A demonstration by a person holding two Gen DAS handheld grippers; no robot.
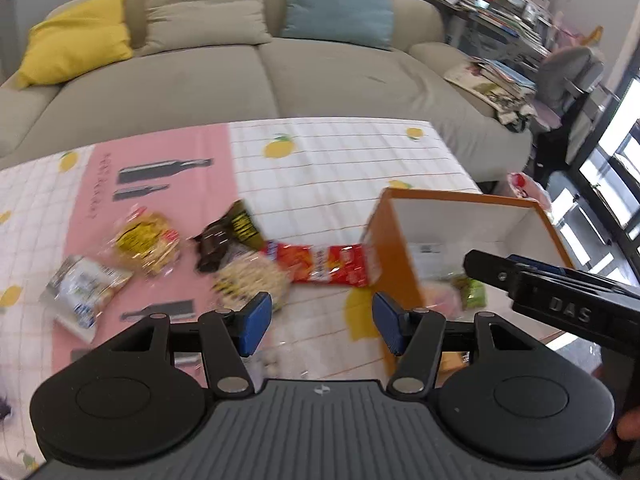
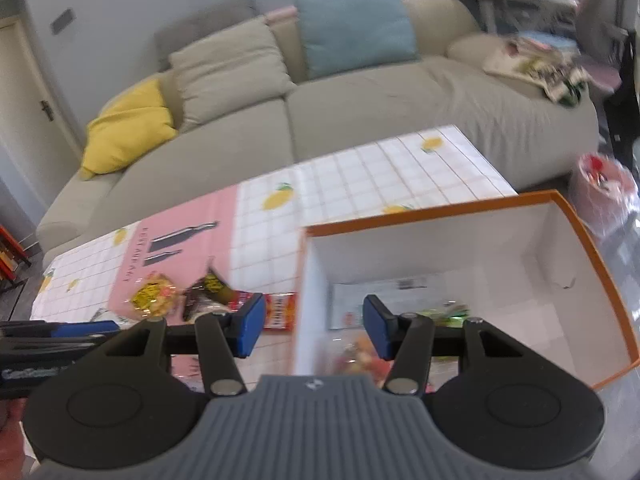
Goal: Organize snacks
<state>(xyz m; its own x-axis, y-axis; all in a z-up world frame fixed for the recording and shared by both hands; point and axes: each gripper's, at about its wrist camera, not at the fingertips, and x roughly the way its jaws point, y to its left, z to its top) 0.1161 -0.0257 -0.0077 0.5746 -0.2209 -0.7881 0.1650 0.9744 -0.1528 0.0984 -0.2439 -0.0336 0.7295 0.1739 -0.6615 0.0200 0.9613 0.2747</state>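
Several snack packs lie on the table: a yellow pack (image 1: 146, 242), a dark pack (image 1: 228, 236), a red pack (image 1: 324, 264), a pale round pack (image 1: 254, 282) and a white pack (image 1: 82, 290). An orange box (image 1: 394, 240) with a white inside stands at the right; it holds a green pack (image 1: 472, 292) and a reddish pack (image 2: 356, 354). My left gripper (image 1: 322, 322) is open and empty above the table beside the box. My right gripper (image 2: 314, 330) is open and empty, straddling the box's left wall (image 2: 310, 280). The snack packs show small at the left in the right wrist view (image 2: 154, 296).
A beige sofa (image 1: 256, 76) with yellow, beige and blue cushions runs behind the table. Stacks of books and papers (image 1: 504, 24) sit at the far right. A pink bag (image 2: 600, 188) stands on the floor beyond the box. The tablecloth (image 1: 344, 164) has lemon and bottle prints.
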